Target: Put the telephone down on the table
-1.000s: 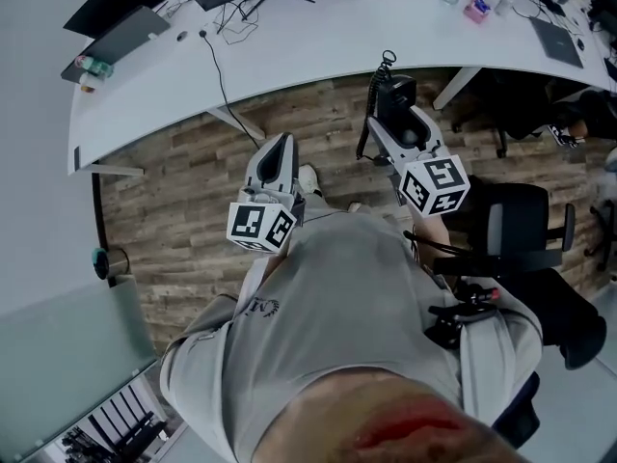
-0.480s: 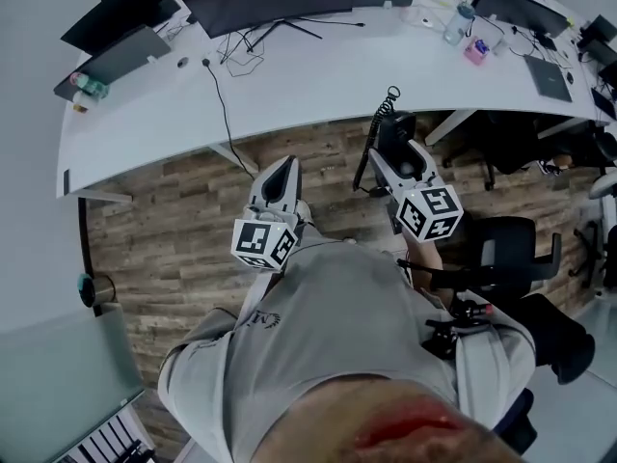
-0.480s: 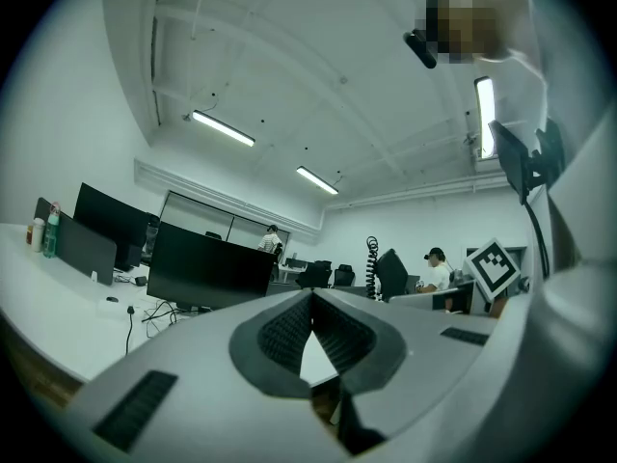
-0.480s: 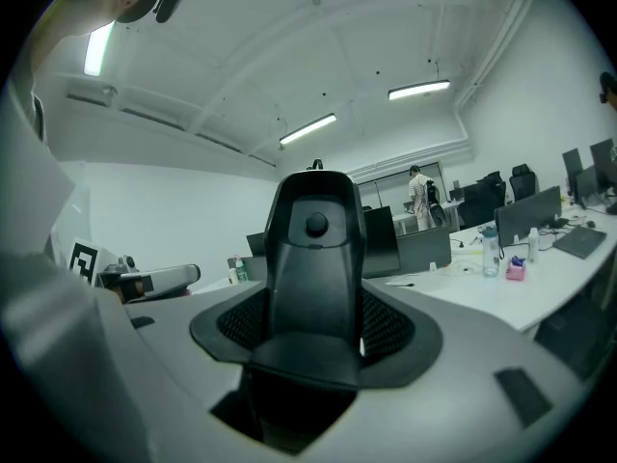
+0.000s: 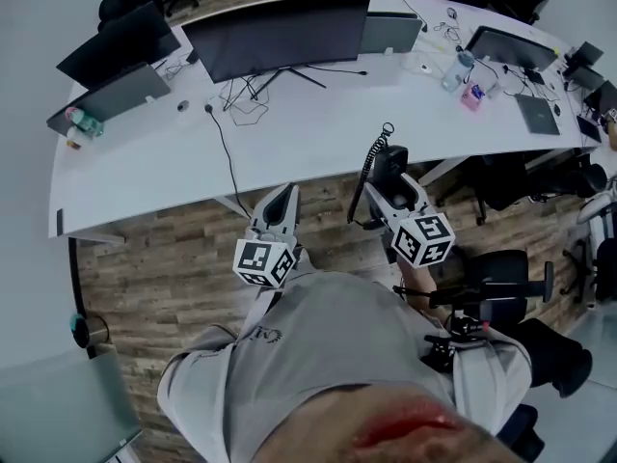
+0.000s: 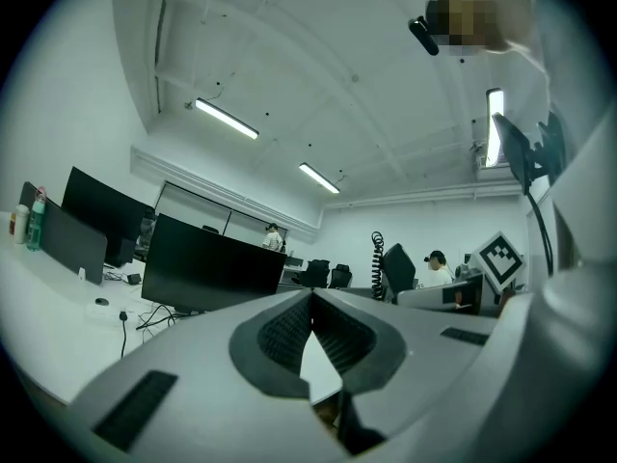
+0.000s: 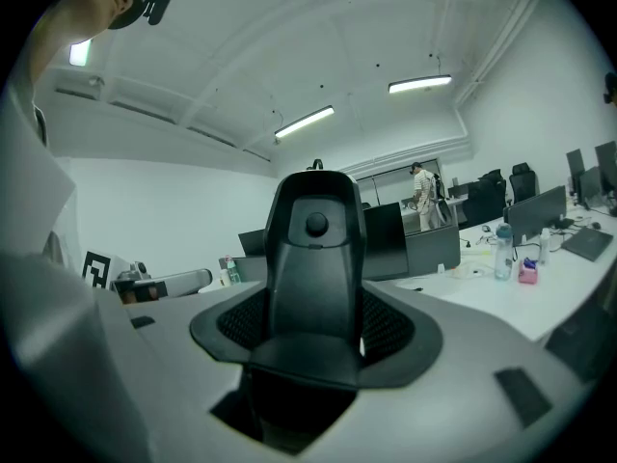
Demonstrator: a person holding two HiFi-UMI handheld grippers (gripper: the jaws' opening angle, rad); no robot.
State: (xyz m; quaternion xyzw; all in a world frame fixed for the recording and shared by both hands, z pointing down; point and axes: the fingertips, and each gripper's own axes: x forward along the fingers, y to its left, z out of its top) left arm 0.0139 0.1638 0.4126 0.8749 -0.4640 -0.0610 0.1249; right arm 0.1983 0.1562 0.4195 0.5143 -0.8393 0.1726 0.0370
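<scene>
Seen from above, we stand at a long curved white worktop point(image 5: 289, 133) w/ a two-jaw gripper in each hand. Our right gripper point(image 5: 389, 170) is clenched on a black telephone point(image 5: 390, 154) handset. Its coiled cord point(image 5: 372, 157) curls up & hangs beside it. In the right gripper view the handset stands upright betw. the dark ribbed pads & fills the gap, w/ ceiling lights behind it. The telephone is up in the air at the worktop's near edge, above the wood floor point(image 5: 164, 258), not lying on the worktop.

Our left gripper point(image 5: 288, 196) grasps nothing. In the left gripper view its jaws are pressed together at the tips, w/ only a thin sliver of light lower down. It points fwd, to the left of the right gripper, the two apart.

On the worktop: a big dark monitor point(image 5: 280, 27) w/ cables below it, a closed laptop point(image 5: 538, 114) & a water bottle point(image 5: 459, 66). A black office chair point(image 5: 511, 278) stands at our right.
</scene>
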